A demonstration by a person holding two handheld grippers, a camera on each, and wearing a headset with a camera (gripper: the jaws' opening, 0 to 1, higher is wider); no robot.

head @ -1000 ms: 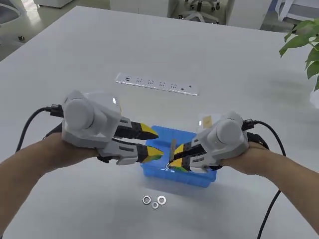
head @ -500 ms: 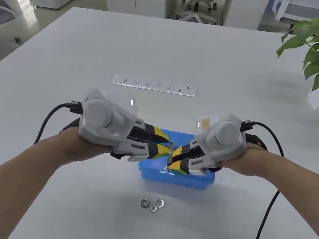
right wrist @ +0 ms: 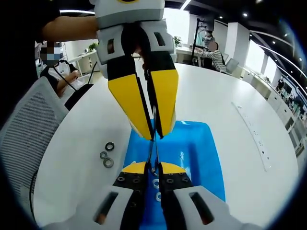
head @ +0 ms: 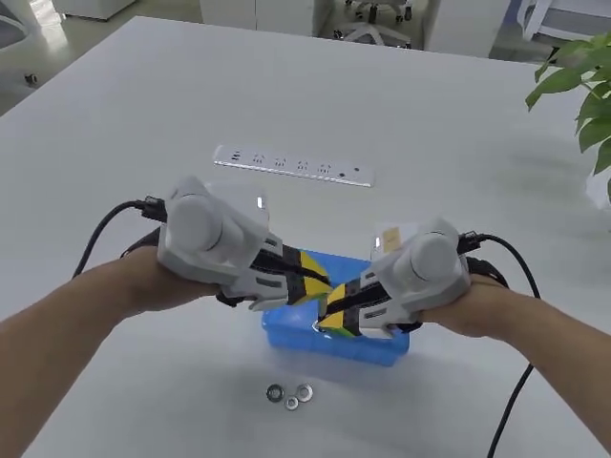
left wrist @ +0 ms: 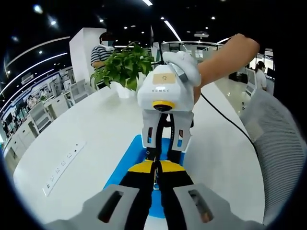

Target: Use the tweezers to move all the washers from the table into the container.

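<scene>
left gripper [head: 323,284]: jaws pinched together on the tweezers [right wrist: 152,143] | right gripper [head: 326,322]: jaws closed on the same tweezers, tip to tip with the left, above the blue container [head: 377,345] | three washers [head: 289,393]: bunched on the table [head: 430,134], near the container's wall facing the table's near edge

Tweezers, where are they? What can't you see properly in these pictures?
- Tweezers: in the head view the left gripper and right gripper cover them; in the right gripper view jaws hide their ends.
- Left gripper's grip: whether it pinches the tweezers is unclear.
- Container: in the head view the grippers hide its inside, so what lies in it cannot be counted.
- Power strip: head view, markings too small.
</scene>
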